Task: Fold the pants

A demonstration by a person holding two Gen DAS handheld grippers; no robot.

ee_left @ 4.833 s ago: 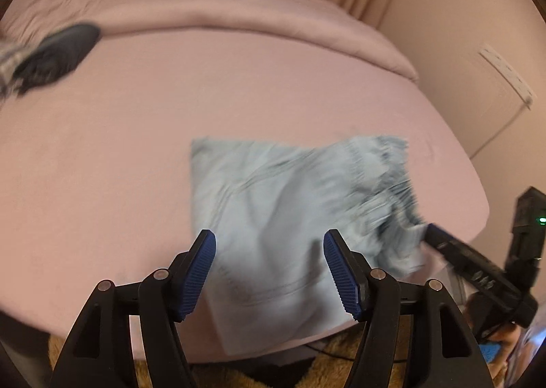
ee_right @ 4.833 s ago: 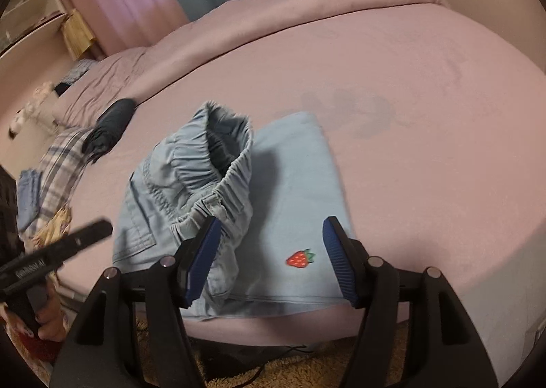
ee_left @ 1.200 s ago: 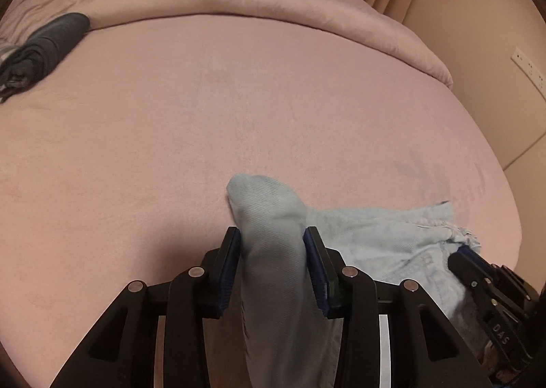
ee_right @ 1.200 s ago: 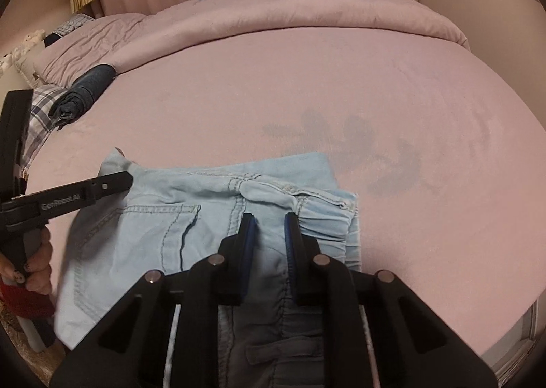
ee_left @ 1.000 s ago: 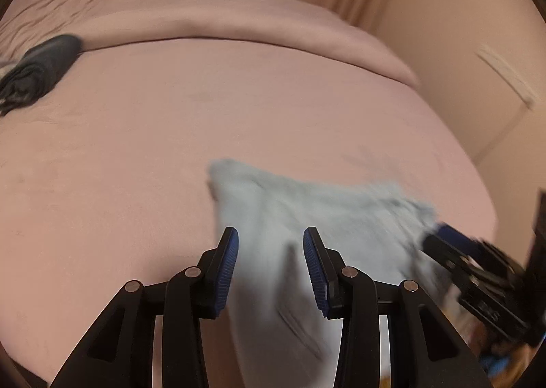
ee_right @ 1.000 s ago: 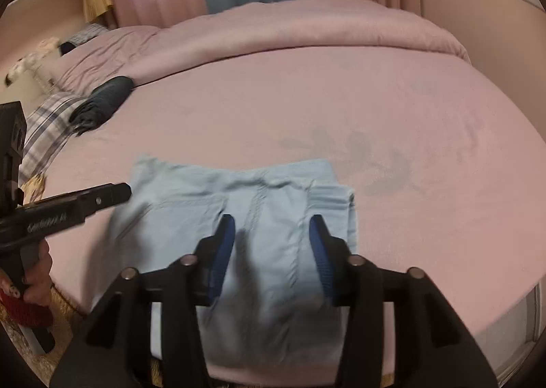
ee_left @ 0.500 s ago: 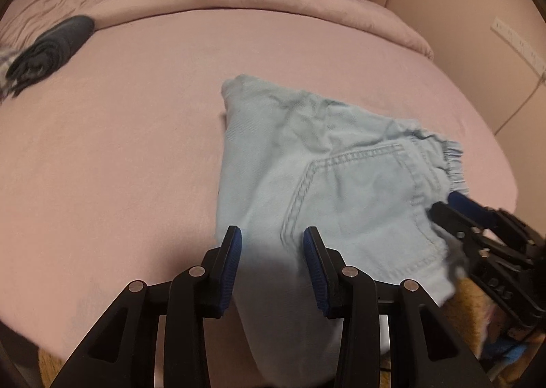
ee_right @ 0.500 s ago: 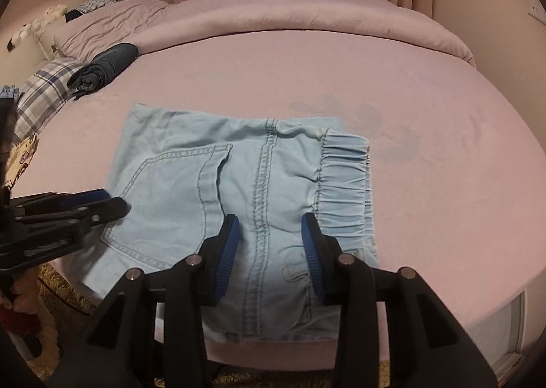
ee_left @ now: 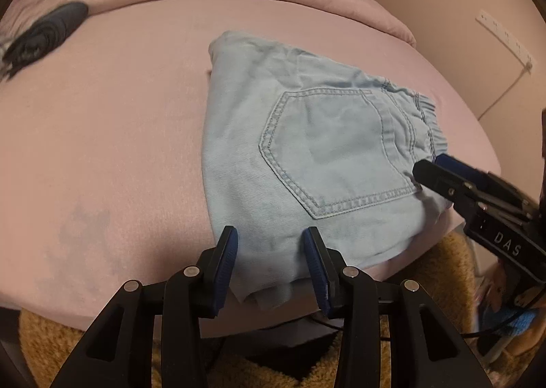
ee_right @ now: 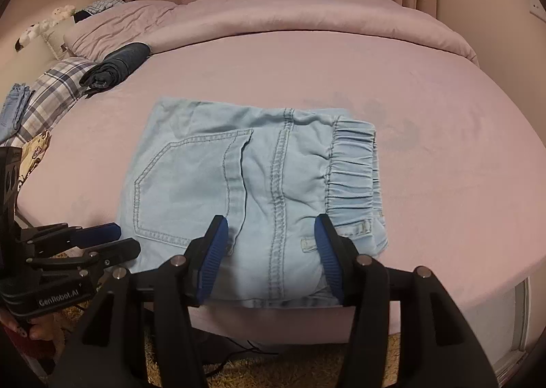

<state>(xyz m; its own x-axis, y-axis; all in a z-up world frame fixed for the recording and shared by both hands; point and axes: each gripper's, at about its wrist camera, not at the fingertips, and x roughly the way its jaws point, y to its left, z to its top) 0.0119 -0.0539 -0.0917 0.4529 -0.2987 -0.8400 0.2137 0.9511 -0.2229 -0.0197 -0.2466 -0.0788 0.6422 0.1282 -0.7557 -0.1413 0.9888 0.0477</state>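
Observation:
Light blue denim pants (ee_left: 307, 156) lie folded into a flat rectangle on the pink bed (ee_left: 119, 121), back pocket up and elastic waistband to the right. Their near corner hangs slightly over the bed's edge. My left gripper (ee_left: 271, 251) hovers open over that corner, and its blue pads do not press the cloth. In the right wrist view the pants (ee_right: 239, 176) fill the middle. My right gripper (ee_right: 271, 234) stands over their near edge with its jaws opening, the fabric below them and not pinched. Each gripper shows in the other's view: the right gripper (ee_left: 443, 176) and the left gripper (ee_right: 112, 238).
A dark rolled garment (ee_right: 116, 67) lies at the far left of the bed beside a plaid cloth (ee_right: 51, 91). A pink duvet (ee_right: 307, 16) is bunched along the back. A brown shaggy rug (ee_left: 443, 268) lies below the bed's near edge. The wall (ee_left: 477, 12) stands at right.
Both grippers have let go of the pants, which now lie flat. The left gripper drew back toward the near edge, and the right jaws have spread wider.

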